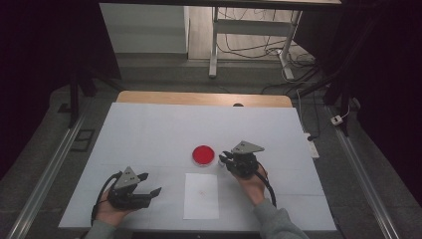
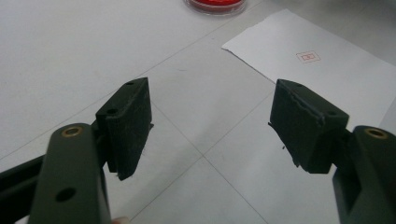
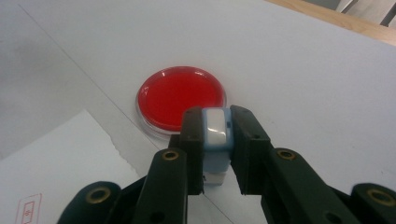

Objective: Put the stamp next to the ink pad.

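Observation:
A round red ink pad (image 1: 203, 155) (image 3: 180, 99) lies in the middle of the white table cover; its edge shows at the top of the left gripper view (image 2: 215, 5). My right gripper (image 1: 222, 158) (image 3: 215, 135) is shut on a small blue-and-white stamp (image 3: 215, 137), held just right of the pad, near the table. A white sheet (image 1: 201, 195) (image 2: 322, 70) (image 3: 56, 172) with a small red stamped mark (image 2: 308, 57) lies in front of the pad. My left gripper (image 1: 149, 184) (image 2: 210, 123) rests open to the left of the sheet, nothing between its jaws.
The white cover (image 1: 149, 129) spreads over a wooden table whose far edge (image 1: 204, 98) shows beyond it. Metal rails run along both sides on the floor, and a desk frame with cables (image 1: 249, 45) stands behind the table.

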### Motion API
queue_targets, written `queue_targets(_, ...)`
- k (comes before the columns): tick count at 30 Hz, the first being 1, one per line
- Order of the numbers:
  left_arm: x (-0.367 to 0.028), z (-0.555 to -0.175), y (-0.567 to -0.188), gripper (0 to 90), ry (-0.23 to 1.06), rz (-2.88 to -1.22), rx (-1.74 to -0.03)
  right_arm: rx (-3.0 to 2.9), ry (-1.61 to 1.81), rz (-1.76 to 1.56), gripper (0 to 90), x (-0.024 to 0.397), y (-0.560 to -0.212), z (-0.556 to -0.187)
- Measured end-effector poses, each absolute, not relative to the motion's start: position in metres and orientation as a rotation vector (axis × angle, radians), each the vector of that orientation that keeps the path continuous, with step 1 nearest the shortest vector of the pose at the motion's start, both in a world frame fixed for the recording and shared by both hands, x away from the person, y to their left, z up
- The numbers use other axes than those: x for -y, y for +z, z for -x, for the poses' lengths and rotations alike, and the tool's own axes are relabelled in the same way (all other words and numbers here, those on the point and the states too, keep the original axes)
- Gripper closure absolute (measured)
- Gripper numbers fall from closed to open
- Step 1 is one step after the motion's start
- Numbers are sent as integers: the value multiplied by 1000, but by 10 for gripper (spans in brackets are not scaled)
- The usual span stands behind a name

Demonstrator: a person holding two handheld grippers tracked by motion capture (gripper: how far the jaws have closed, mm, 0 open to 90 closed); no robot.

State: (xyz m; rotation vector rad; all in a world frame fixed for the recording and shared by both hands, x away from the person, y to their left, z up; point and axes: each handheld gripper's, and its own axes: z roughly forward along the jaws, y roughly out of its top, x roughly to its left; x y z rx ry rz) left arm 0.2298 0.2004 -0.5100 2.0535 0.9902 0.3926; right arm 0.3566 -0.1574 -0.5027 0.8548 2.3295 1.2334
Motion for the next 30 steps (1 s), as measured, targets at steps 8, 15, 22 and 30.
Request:
queue_targets(8, -203, -229, -510, 298, 393, -2048, -996, -2341, 1207, -848, 750, 152, -510, -360)
queue_targets(15, -202, -228, -510, 298, 390, -2047, -994, -2321, 1244, -850, 601, 153, -509, -361)
queue_targets(22, -205, -229, -511, 297, 392, -2044, -1006, -2300, 1318, -847, 487, 162, -502, -358)
queue_targets(30, -209, -230, -512, 297, 395, -2036, -1019, -2312, 1337, -770, 428, 174, -494, -345)
